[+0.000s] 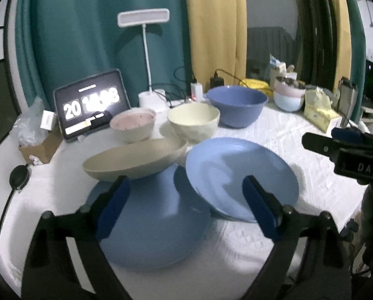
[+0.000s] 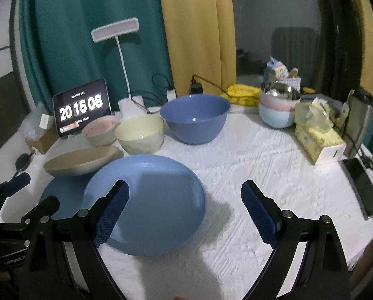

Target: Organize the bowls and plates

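Blue plate point(image 2: 146, 205) lies on the white cloth point(image 2: 261, 175) left of centre under our right gripper point(image 2: 185, 208), whose wide-open, empty jaws straddle its right rim; our left gripper point(image 1: 186, 205), equally open and empty, is nearer the second plate point(image 1: 149, 225).

Left wrist cam: low over the near-left part of the white textured tablecloth point(image 1: 274, 135), looking forward and down along its own spread blue-padded fingers point(image 1: 114, 207), close above the flat blue round plate point(image 1: 156, 237).

Right wrist cam: similar height and heading, set further right, more bare cloth under it.

Each cam catches the other tool: right gripper point(image 1: 346, 147) at the left view's right edge, left gripper point(image 2: 13, 185) at the right view's left edge.

Shared field: tilted light-blue plate point(image 2: 146, 205), shallow beige dish point(image 2: 81, 161), deep blue plastic bowl point(image 2: 195, 117), tablet showing a clock point(image 2: 82, 107), white desk lamp point(image 2: 115, 28), teal and yellow curtains behind.
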A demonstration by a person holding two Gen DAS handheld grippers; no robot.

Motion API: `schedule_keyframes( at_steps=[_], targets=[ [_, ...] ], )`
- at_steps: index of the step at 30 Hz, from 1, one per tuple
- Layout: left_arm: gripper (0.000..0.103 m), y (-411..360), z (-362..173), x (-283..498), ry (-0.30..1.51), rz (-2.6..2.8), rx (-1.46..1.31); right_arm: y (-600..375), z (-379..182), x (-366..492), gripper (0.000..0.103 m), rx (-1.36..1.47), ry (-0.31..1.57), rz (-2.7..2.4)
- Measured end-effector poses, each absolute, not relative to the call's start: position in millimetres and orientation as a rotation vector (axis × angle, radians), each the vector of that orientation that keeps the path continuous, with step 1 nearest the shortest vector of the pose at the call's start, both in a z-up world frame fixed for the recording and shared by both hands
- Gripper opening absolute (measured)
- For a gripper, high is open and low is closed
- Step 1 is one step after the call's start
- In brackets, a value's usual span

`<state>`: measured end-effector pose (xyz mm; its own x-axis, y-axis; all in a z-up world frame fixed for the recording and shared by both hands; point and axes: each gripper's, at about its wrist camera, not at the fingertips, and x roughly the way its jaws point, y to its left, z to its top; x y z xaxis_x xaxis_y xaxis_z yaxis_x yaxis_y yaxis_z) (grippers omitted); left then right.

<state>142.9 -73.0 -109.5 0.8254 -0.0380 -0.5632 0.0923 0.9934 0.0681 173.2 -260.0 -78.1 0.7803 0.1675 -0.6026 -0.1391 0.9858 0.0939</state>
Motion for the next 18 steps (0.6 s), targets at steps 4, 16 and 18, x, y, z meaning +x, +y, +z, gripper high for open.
schedule_keyframes(
  at_steps=[4, 16, 18],
  targets=[
    [0.088, -80.3, -119.6, 155.6, 0.629, -0.070, 0.101, -264.7, -93.3, 186.0, 0.092, 0.060, 0.697, 0.192],
    [0.070, -91.2, -144.1, 183.8, 0.716, -0.053, 0.135, -275.1, -138.1, 225.8, 0.067, 0.095, 0.822, 0.229],
    [0.063, -91.2, -148.4, 188.6, 0.740, -0.053, 0.135, -275.1, -145.4, 230.8, 0.059, 0.096, 0.843, 0.232]
  ],
)
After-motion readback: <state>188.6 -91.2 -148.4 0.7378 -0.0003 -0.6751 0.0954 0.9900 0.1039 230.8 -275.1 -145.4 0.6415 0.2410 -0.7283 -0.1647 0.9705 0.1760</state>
